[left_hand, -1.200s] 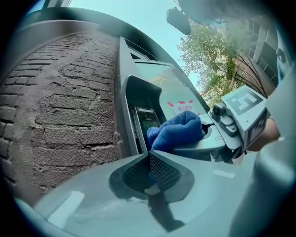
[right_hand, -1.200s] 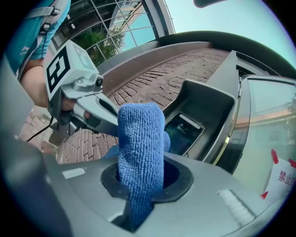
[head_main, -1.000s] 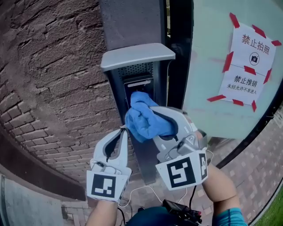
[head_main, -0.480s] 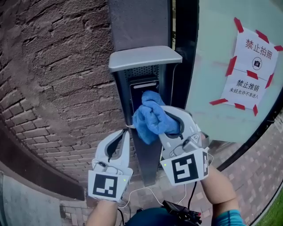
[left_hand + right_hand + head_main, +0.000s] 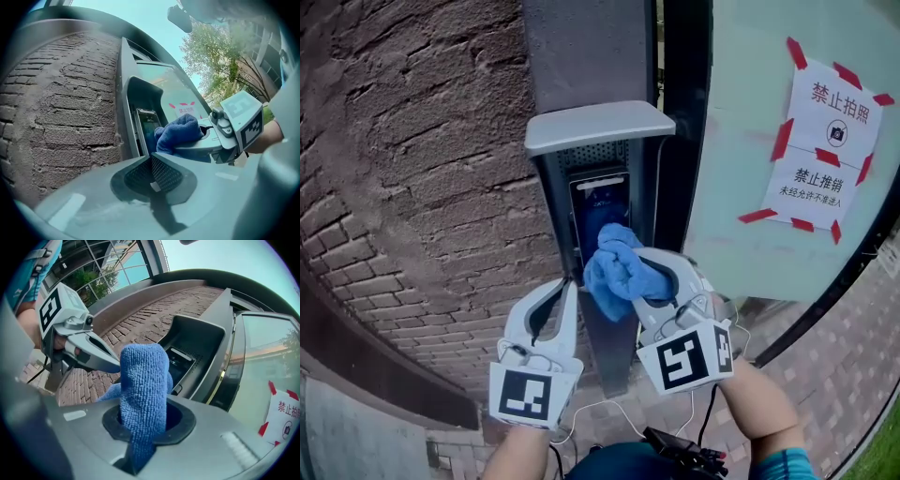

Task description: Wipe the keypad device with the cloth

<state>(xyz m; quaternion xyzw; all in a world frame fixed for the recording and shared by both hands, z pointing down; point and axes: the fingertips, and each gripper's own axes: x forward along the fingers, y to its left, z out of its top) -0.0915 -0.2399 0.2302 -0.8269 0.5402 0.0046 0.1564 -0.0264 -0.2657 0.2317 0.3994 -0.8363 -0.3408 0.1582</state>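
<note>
Keypad device (image 5: 598, 208): dark upright panel recessed in a grey housing under a flat hood (image 5: 598, 125), fixed to a dark post. Brick wall (image 5: 412, 169) lies at 9 o'clock and a glass pane with a red-taped notice (image 5: 820, 155) at 2 o'clock. Cloth (image 5: 619, 270): blue microfibre, bunched into a pad and pressed to the lower part of the panel, whose upper part is left uncovered at 12 o'clock of it. The bunching likely serves to give a soft, thick rubbing face. Right gripper (image 5: 628, 281): fingers (image 5: 675, 267) clamped on the cloth, and the right gripper view shows a tuft standing out ahead of the tips. It is aimed toward 11 o'clock into the recess, marker cube turned to the person, forearm (image 5: 755, 398) entering from 5 o'clock. Left gripper (image 5: 570, 285): fingers (image 5: 539, 314) closed flat on each other, nothing between them. It points to 12 o'clock, its tip at the housing's left edge, at 9 o'clock of the cloth; contact cannot be told. It is probably parked there clear of the wiping path. Status: wipe judged under way.
</note>
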